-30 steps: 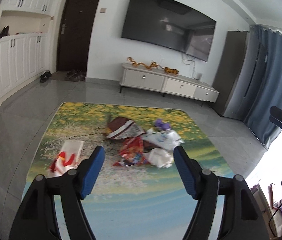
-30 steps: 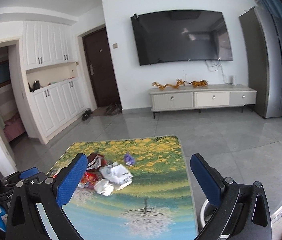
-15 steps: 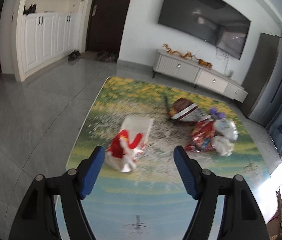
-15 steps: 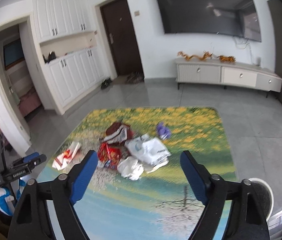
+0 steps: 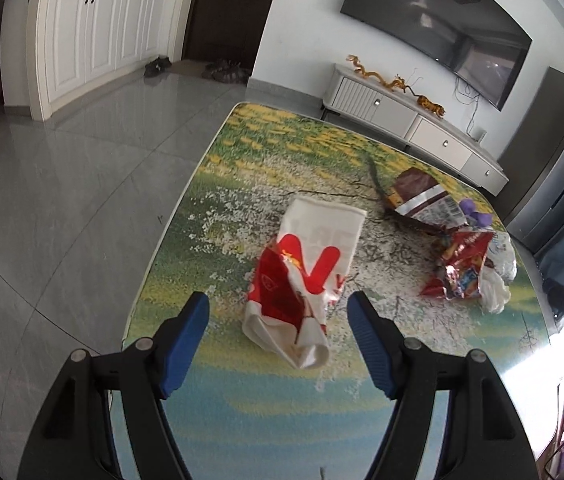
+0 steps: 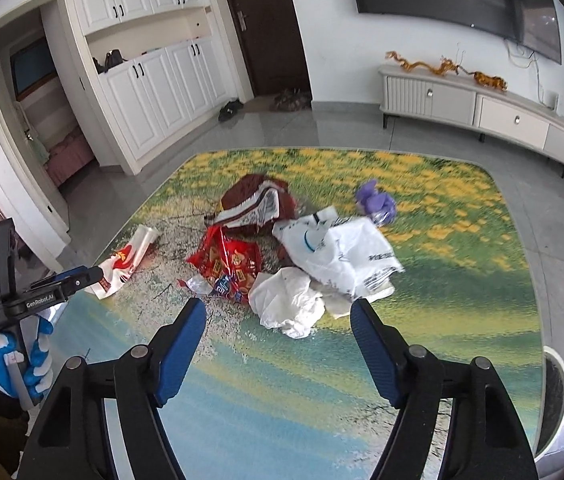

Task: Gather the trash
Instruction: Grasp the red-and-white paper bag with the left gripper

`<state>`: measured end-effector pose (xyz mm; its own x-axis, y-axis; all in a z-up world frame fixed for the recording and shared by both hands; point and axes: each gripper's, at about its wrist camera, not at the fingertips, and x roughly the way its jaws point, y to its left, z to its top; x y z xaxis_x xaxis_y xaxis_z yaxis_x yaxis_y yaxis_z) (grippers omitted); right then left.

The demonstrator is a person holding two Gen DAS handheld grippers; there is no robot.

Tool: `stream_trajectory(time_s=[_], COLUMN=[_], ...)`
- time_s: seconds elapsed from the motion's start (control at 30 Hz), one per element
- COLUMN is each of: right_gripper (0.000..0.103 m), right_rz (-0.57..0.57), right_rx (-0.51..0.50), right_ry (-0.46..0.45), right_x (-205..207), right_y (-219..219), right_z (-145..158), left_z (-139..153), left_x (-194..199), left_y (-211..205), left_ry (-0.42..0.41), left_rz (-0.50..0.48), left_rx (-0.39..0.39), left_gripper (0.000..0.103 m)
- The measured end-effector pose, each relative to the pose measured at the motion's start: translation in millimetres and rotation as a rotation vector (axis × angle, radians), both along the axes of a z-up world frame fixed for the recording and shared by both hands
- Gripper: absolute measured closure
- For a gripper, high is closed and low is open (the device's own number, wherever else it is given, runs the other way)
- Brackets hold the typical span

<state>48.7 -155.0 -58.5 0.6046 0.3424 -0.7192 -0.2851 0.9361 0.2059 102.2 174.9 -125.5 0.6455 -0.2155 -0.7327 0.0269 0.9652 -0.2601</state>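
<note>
Trash lies on a table with a printed landscape top [image 5: 282, 420]. A crumpled red and white paper bag [image 5: 302, 276] sits just ahead of my left gripper [image 5: 277, 304], which is open with the bag's near end between its fingertips, untouched. In the right wrist view a red snack wrapper [image 6: 230, 260], a brown wrapper [image 6: 258, 200], a white plastic bag [image 6: 338, 252], a purple scrap [image 6: 374, 200] and crumpled white paper [image 6: 286, 304] form a pile. My right gripper [image 6: 278, 308] hovers before the white paper, jaws closing, pads touching nothing.
The table's left edge [image 5: 154, 264] drops to a grey tiled floor. A white round object [image 6: 554, 380] stands by the table's right edge. A gloved hand [image 6: 14, 360] holds the left gripper at the left of the right wrist view. A low TV cabinet [image 6: 482, 112] stands against the far wall.
Both grippers have come down towards the table and tilted downward. The left has swung over to the red and white bag. The right jaws have narrowed.
</note>
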Motion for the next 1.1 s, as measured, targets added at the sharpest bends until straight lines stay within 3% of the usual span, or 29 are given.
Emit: stream_trajectory(time_s=[0.27,0.53,0.83,1.1], right_gripper=[0.036,0.039,0.049,0.052], right_rz=[0.008,0.014,0.04,0.028], right_rx=[0.01,0.016,0.001,-0.024], right_ry=[0.039,0.063,0.076,0.096], right_x=[15.1,22.3,29.1,37.6], right_y=[3.8,5.3,11.0,9.1], right_z=[-14.9,-24.9,-33.0,-45.3], left_z=[-7.8,-11.0,-10.6,-10.5], left_x=[10.9,12.0,8.3,6.9], left_y=[2.2,-7.0,-19.2,-18.8], left_ry=[0.031,0.03,0.016,0.011], left_rz=[0.009,-0.003,-0.047,-0.053], left_rx=[-0.013,0.028,0.058,0.055], left_gripper=[0.033,0.034,0.062,0.063])
